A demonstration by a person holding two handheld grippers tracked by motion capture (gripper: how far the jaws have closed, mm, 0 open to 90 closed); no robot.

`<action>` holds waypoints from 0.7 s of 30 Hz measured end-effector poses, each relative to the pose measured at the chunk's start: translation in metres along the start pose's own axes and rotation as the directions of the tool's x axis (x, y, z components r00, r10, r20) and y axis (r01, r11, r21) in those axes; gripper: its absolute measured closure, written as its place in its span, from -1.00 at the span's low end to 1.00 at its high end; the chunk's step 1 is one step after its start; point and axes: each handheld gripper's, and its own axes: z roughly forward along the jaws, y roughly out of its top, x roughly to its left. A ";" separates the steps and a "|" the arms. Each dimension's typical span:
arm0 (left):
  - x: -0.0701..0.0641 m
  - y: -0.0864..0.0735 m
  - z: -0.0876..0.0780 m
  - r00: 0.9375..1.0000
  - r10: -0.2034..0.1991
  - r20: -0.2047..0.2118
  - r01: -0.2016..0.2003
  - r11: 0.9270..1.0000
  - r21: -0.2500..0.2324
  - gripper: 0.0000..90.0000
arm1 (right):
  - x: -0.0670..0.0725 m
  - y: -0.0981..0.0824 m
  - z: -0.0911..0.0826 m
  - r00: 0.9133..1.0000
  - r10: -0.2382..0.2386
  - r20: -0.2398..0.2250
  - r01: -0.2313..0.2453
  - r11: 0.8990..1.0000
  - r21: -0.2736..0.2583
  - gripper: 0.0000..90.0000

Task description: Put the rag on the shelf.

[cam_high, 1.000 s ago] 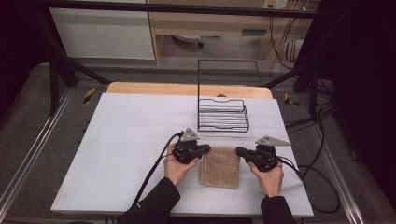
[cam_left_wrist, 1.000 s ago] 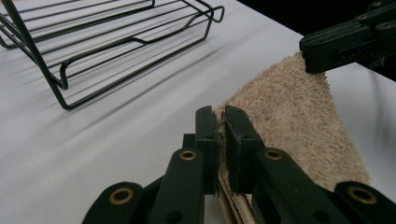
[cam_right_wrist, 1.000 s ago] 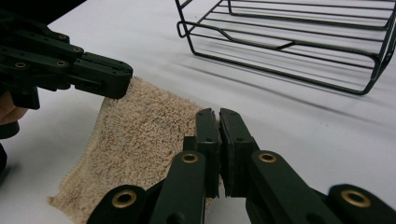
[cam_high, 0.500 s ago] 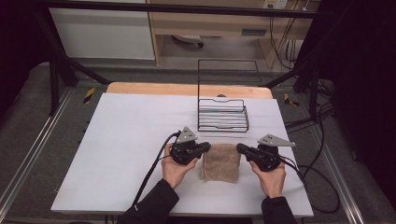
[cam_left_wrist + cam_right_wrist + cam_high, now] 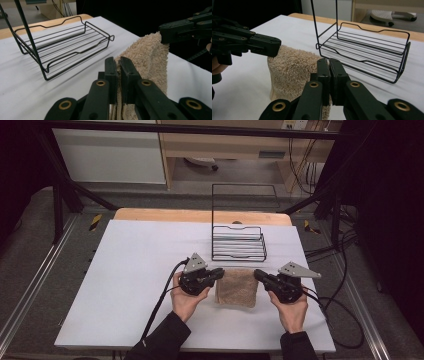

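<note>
White table (image 5: 125, 285), wood edge at far side. Black wire rack (image 5: 238, 242) stands on it toward the back; tan towel (image 5: 236, 289) just in front.

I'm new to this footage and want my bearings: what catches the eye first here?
A folded tan towel near the front of the white table, pinched at its far corners by the left hand-held gripper and the right hand-held gripper. Just behind it stands an empty black wire rack with a tall back frame.
</note>
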 end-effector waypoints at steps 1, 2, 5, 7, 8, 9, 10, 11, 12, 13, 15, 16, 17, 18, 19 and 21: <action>0.000 0.001 -0.001 1.000 -0.002 0.000 0.002 1.000 -0.008 0.87 | 0.001 0.001 -0.001 1.000 -0.002 0.001 0.002 1.000 -0.005 0.95; 0.000 0.002 -0.002 1.000 -0.001 0.000 0.001 1.000 -0.015 0.87 | 0.001 0.002 -0.001 1.000 -0.004 0.001 0.004 1.000 -0.009 0.95; -0.001 0.006 -0.007 1.000 0.004 -0.004 -0.005 1.000 -0.029 0.87 | 0.003 0.005 -0.003 1.000 -0.013 0.004 0.013 1.000 -0.019 0.95; -0.001 0.008 -0.009 1.000 0.002 -0.004 -0.002 0.999 -0.039 0.87 | 0.005 0.008 -0.004 1.000 -0.018 0.004 0.018 0.999 -0.028 0.95; 0.000 0.009 -0.010 1.000 0.004 -0.006 -0.004 0.999 -0.042 0.87 | 0.006 0.010 -0.005 1.000 -0.019 0.003 0.019 0.999 -0.034 0.95; 0.000 0.010 -0.010 1.000 0.003 -0.005 -0.003 0.999 -0.046 0.87 | 0.006 0.011 -0.005 1.000 -0.023 0.002 0.023 0.999 -0.037 0.95; 0.000 0.011 -0.011 1.000 0.004 -0.007 -0.005 0.999 -0.048 0.87 | 0.007 0.012 -0.006 1.000 -0.026 0.002 0.026 0.999 -0.040 0.95; 0.000 0.013 -0.011 1.000 0.006 -0.008 -0.007 0.999 -0.049 0.87 | 0.008 0.014 -0.006 1.000 -0.029 0.005 0.029 0.999 -0.045 0.95; 0.000 0.014 -0.012 1.000 0.007 -0.009 -0.007 0.999 -0.051 0.87 | 0.008 0.015 -0.006 1.000 -0.030 0.006 0.030 0.998 -0.047 0.95; 0.000 0.016 -0.012 1.000 0.008 -0.011 -0.009 0.998 -0.056 0.87 | 0.008 0.016 -0.007 0.999 -0.032 0.006 0.032 0.998 -0.050 0.95; -0.001 0.020 -0.013 1.000 0.011 -0.015 -0.012 0.998 -0.062 0.87 | 0.009 0.019 -0.008 0.999 -0.038 0.014 0.039 0.997 -0.059 0.95; -0.001 0.021 -0.014 1.000 0.012 -0.017 -0.013 0.998 -0.066 0.87 | 0.009 0.021 -0.008 0.999 -0.041 0.013 0.042 0.997 -0.062 0.95; -0.001 0.023 -0.014 1.000 0.012 -0.017 -0.013 0.997 -0.070 0.87 | 0.009 0.022 -0.009 0.999 -0.041 0.017 0.042 0.997 -0.069 0.95; -0.001 0.025 -0.015 1.000 0.013 -0.018 -0.014 0.997 -0.074 0.87 | 0.009 0.024 -0.009 0.999 -0.041 0.019 0.042 0.996 -0.074 0.95; -0.001 0.026 -0.015 1.000 0.015 -0.019 -0.017 0.997 -0.077 0.87 | 0.009 0.025 -0.009 0.999 -0.041 0.021 0.043 0.996 -0.080 0.95; -0.001 0.029 -0.016 1.000 0.018 -0.020 -0.019 0.996 -0.083 0.87 | 0.010 0.028 -0.010 0.999 -0.045 0.025 0.047 0.995 -0.087 0.95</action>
